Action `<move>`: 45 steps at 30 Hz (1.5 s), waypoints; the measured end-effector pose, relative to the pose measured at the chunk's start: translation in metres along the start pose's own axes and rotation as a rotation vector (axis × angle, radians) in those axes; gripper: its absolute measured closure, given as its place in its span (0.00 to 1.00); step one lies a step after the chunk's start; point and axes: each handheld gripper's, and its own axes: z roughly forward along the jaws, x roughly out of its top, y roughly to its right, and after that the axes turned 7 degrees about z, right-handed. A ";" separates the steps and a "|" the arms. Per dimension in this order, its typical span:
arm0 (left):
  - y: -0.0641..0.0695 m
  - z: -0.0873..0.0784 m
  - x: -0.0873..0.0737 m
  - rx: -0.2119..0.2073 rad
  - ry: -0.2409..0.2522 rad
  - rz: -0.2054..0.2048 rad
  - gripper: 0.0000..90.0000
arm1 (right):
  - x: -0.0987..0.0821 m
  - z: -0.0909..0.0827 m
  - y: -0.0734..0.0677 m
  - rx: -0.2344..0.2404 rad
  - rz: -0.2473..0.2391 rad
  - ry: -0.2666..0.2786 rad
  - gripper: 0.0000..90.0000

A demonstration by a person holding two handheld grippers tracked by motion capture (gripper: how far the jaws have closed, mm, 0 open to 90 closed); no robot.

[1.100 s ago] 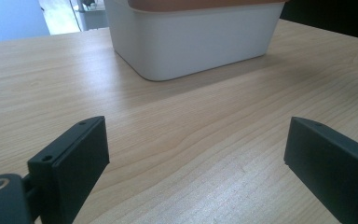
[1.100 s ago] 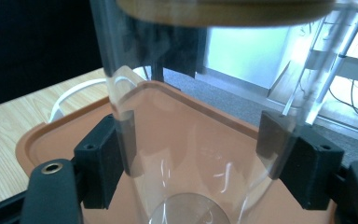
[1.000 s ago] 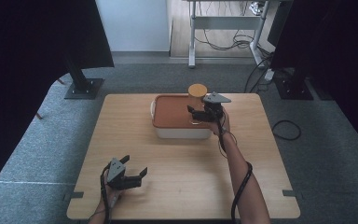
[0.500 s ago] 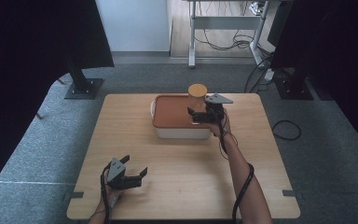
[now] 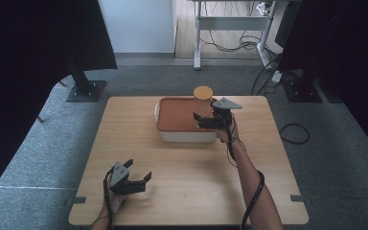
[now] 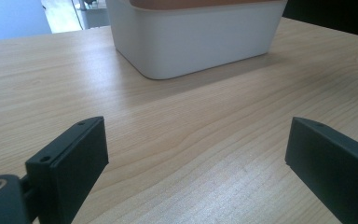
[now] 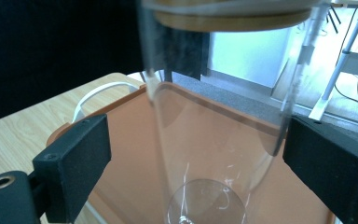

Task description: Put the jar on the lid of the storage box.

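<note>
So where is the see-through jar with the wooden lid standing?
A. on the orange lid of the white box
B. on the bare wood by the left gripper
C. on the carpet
A: the glass jar stands upright on the orange lid of the white box.

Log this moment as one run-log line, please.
right gripper: fingers just opened, astride clear glass jar with wooden lid, not pressing | jar: upright on orange lid of white box | left gripper: open, idle

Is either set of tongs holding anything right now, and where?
Nothing. The right tongs have just been opening, pads clear of the glass jar between them; the left tongs are open.
</note>
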 end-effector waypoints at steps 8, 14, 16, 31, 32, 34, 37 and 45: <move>0.001 0.000 0.000 0.006 0.003 0.008 0.06 | -0.001 -0.011 -0.004 -0.001 -0.008 0.015 0.08; 0.001 0.000 0.000 0.006 0.002 0.006 0.06 | -0.003 -0.020 -0.008 0.015 -0.025 0.024 0.08; 0.001 0.000 0.000 0.007 0.002 0.006 0.06 | -0.004 -0.024 -0.009 0.021 -0.031 0.026 0.09; 0.000 0.000 0.000 0.008 0.002 0.002 0.06 | -0.026 -0.054 -0.020 0.055 -0.071 0.054 0.10; 0.001 0.000 0.000 0.008 0.002 0.003 0.06 | -0.027 -0.056 -0.021 0.056 -0.072 0.059 0.10; 0.000 0.000 0.000 0.008 0.002 0.003 0.06 | -0.030 -0.060 -0.023 0.061 -0.071 0.069 0.11; 0.000 0.000 0.000 0.008 0.002 0.002 0.06 | -0.034 -0.067 -0.025 0.060 -0.074 0.079 0.11; 0.001 0.000 0.000 0.009 0.002 0.003 0.06 | -0.049 -0.084 -0.030 0.049 -0.073 0.116 0.12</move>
